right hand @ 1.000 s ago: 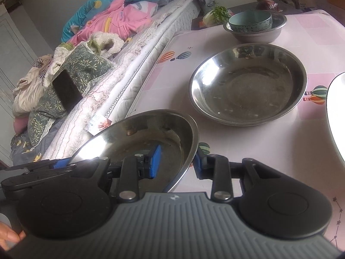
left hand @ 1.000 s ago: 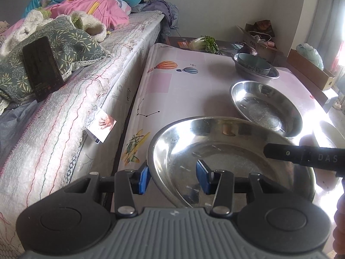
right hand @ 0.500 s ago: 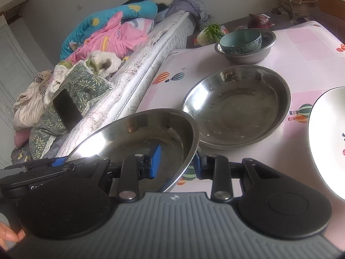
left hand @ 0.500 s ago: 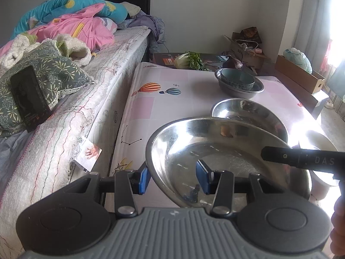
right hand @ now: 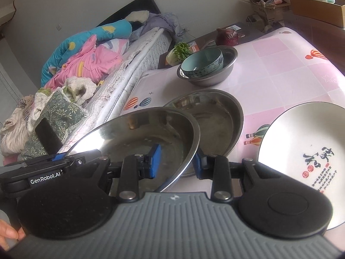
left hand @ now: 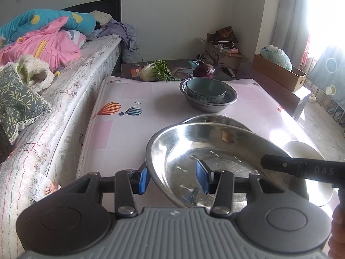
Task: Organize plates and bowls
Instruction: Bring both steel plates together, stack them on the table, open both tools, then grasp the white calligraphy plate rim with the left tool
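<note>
Two grippers, left gripper (left hand: 173,179) and right gripper (right hand: 175,158), each clamp opposite rims of the steel plate (right hand: 148,133), raised at lower centre over a second steel plate (right hand: 217,116). Uneven lowering could tilt it and let it slip.

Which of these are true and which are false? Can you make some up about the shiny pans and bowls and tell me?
1. Both grippers hold the same shiny steel pan. True: the left gripper and the right gripper each pinch its rim.
2. The blue bowl sits inside a steel bowl. True.
3. The white plate is plain. False: it has black and red writing.
4. The second steel pan is on the bed. False: it lies on the table.
</note>
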`<action>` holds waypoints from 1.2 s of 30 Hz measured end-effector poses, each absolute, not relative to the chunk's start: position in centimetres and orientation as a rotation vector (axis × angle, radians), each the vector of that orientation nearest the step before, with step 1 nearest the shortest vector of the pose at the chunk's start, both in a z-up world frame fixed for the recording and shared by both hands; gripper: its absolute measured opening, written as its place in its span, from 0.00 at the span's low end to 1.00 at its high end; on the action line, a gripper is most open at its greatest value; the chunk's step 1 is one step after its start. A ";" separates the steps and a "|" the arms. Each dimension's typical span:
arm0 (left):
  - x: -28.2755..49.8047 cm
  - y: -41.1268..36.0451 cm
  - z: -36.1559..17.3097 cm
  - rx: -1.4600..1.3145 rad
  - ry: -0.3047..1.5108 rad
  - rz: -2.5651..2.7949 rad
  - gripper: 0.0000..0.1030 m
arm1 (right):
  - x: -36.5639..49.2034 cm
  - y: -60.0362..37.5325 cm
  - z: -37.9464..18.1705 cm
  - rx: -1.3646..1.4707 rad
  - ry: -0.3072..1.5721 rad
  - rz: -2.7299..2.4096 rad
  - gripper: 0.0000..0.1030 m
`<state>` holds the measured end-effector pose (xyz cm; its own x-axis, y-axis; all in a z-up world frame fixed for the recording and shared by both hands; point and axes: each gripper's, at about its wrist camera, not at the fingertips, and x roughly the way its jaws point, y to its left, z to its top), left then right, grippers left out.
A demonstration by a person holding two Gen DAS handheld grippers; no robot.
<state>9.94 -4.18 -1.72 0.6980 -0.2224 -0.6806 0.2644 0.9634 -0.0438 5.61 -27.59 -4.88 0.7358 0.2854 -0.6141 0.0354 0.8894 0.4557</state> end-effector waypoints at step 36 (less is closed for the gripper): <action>14.5 -7.2 -6.4 0.012 0.868 -0.322 0.56 | 8.4 -34.6 -7.1 0.447 0.732 -0.074 0.43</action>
